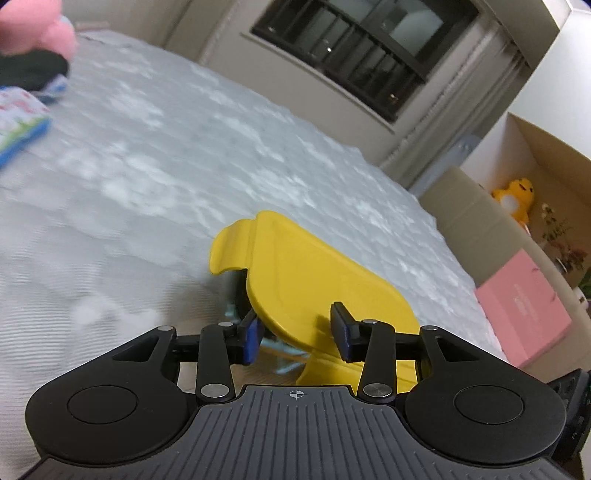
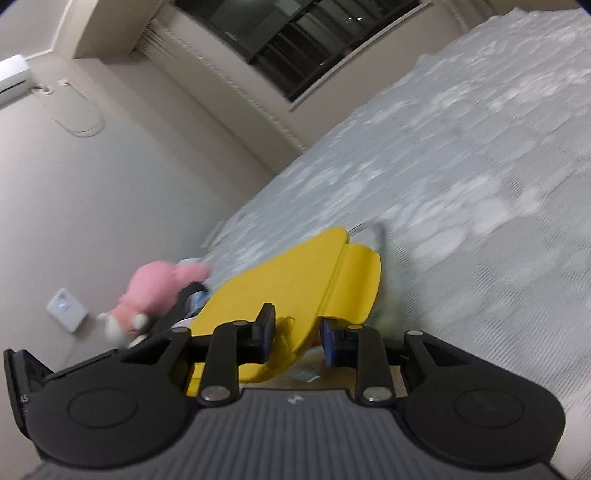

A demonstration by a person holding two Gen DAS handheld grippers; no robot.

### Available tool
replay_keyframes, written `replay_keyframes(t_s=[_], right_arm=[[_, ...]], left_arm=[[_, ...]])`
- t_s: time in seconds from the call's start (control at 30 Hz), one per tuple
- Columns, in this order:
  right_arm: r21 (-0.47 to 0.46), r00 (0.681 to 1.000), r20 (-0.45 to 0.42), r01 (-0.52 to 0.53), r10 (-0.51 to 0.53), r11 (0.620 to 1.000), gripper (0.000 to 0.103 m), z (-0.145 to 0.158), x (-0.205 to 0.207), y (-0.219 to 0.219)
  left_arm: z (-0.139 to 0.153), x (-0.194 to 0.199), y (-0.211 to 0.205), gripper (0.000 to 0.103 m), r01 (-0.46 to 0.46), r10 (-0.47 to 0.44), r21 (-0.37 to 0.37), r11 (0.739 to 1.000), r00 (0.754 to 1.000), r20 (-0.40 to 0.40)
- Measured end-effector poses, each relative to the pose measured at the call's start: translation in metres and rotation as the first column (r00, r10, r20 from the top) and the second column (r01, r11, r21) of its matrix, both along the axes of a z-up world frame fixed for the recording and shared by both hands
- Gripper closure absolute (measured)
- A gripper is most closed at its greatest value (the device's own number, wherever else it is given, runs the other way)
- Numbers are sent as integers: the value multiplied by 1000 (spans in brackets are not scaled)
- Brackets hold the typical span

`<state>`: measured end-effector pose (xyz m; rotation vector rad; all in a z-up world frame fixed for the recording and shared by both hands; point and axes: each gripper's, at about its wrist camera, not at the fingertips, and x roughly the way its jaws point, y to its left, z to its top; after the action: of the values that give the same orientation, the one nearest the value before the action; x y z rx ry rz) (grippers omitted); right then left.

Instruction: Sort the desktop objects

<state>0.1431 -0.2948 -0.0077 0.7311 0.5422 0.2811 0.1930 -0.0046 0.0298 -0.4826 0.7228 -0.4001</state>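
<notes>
A box with a yellow lid [image 1: 314,280] and a clear body hangs tilted off the bed's near edge, between both grippers. My left gripper [image 1: 297,339] is shut on it, one blue pad under the lid's rim and the other on top. In the right wrist view the same yellow lid [image 2: 280,288] lies between the fingers of my right gripper [image 2: 297,338]. One pad rests on the lid's top; a narrow gap shows at the other pad, so the jaws stand open. A pink plush toy [image 2: 155,291] lies on a black item at the bed's far side.
The bed's grey patterned cover [image 1: 221,147] fills most of both views. An open cardboard box [image 1: 476,221] beside the bed holds a yellow plush [image 1: 515,195] and a pink box [image 1: 524,310]. A colourful flat packet [image 1: 18,125] lies near the pink plush toy [image 1: 37,33]. A window is behind.
</notes>
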Motion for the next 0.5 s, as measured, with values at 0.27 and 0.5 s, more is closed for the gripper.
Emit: replay_keyframes(t_s=[0.27,0.5], right_arm=[[-95,999,9,37,-36,995,73,-14,34,-11],[-217,996,40,84,-77,973,69,-13,30,7]], left_arm=[[-29,30,-2,49,24,-24,-8,1000,997,-67],[-11,-1,46,38,-54,54,16,998,999,6]])
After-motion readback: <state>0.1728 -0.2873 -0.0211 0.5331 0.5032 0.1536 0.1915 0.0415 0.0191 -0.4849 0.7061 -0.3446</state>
